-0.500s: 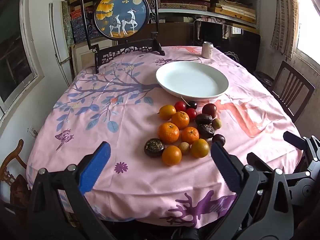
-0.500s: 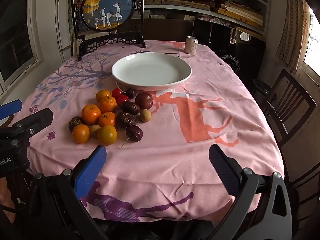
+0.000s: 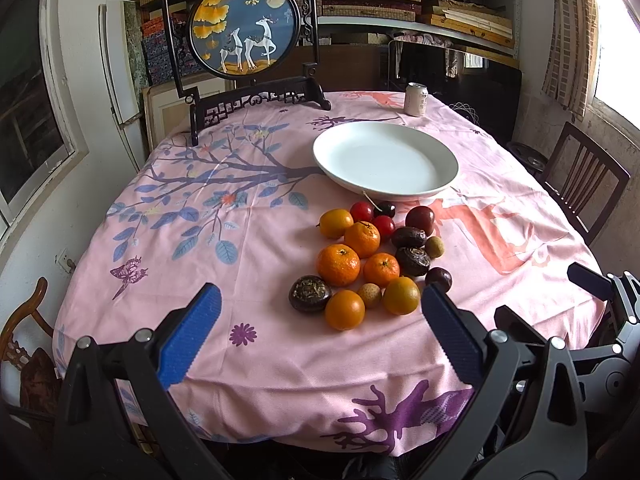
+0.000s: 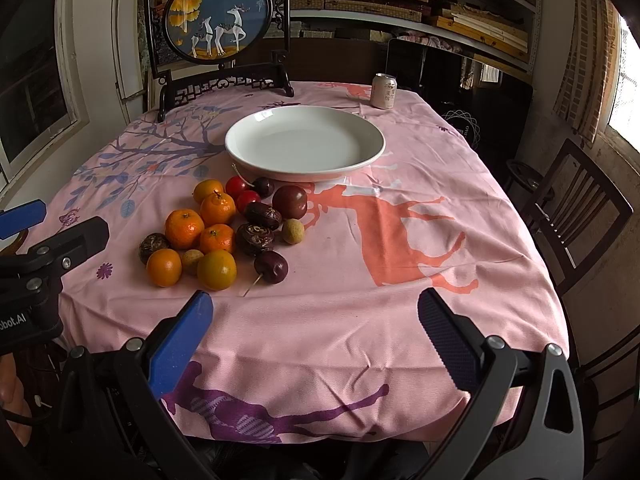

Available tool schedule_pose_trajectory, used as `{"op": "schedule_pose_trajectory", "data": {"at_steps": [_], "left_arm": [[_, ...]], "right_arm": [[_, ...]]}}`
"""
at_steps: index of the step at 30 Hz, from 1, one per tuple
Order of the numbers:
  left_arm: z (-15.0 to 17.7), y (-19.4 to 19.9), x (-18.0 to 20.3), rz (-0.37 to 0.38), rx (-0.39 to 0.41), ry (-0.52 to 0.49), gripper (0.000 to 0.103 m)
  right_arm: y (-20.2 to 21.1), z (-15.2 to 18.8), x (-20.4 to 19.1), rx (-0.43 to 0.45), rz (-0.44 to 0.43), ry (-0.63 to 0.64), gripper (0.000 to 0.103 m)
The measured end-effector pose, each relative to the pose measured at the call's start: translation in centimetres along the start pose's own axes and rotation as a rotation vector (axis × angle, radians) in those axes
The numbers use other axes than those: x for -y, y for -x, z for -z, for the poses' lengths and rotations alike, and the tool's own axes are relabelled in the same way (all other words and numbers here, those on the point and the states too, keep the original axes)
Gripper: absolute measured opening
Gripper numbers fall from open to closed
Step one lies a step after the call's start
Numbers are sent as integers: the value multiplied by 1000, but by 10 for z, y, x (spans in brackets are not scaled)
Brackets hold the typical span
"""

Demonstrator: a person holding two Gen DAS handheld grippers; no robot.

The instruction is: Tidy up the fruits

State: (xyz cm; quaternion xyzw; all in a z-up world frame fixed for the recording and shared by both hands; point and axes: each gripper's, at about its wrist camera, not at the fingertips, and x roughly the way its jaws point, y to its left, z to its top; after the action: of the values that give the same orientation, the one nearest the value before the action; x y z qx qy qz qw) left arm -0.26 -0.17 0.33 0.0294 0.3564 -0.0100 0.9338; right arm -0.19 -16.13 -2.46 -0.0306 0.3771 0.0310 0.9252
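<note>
On the worktop [image 3: 280, 360], beside 1 white plate [image 3: 384, 160], lay 7 orange citrus fruits [image 3: 338, 264], 2 longans and several dark fruits; left claw [image 3: 320, 340] and right claw [image 4: 316, 336] both gaped, released.

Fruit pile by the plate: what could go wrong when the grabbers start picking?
1. The fruits lie touching in a tight pile, so the open left hand-held gripper might nudge neighbours and send round ones rolling.
2. The nearest oranges sit close to the table's front edge and could roll off.
3. Soft cherries may bruise if squeezed hard.
</note>
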Motion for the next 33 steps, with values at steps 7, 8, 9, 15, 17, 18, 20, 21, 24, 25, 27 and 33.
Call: {"op": "schedule_pose_trajectory", "data": {"at_steps": [7, 8, 9, 15, 17, 18, 20, 21, 24, 25, 27, 33], "left_arm": [[0, 0, 0, 0, -1, -1, 101], [0, 0, 0, 0, -2, -1, 101], [0, -1, 0, 0, -1, -1, 101], [1, -1, 0, 0, -2, -2, 101], [0, 0, -1, -3, -1, 1, 101], [1, 1, -2, -3, -2, 3, 101], [5, -5, -7, -3, -4, 9, 101], [5, -5, -7, -4, -5, 11, 101], [6, -5, -8, -4, -6, 12, 101], [5, -5, -8, -4, -6, 10, 101], [6, -5, -9, -4, -7, 10, 101], [5, -5, -8, -3, -7, 11, 101]], "right_arm": [[0, 0, 0, 0, -1, 0, 102], [0, 0, -1, 1, -1, -1, 102], [0, 1, -1, 1, -1, 0, 102], [0, 1, -2, -2, -5, 2, 102], [0, 1, -2, -4, -5, 4, 102], [-1, 4, -3, -4, -6, 5, 102], [-3, 3, -3, -4, -5, 5, 102], [-2, 3, -3, -5, -5, 4, 102], [-1, 2, -2, -7, -5, 4, 102], [-1, 2, -3, -7, -5, 3, 102], [0, 2, -3, -7, -4, 3, 102], [-1, 2, -3, -9, -6, 2, 102]]}}
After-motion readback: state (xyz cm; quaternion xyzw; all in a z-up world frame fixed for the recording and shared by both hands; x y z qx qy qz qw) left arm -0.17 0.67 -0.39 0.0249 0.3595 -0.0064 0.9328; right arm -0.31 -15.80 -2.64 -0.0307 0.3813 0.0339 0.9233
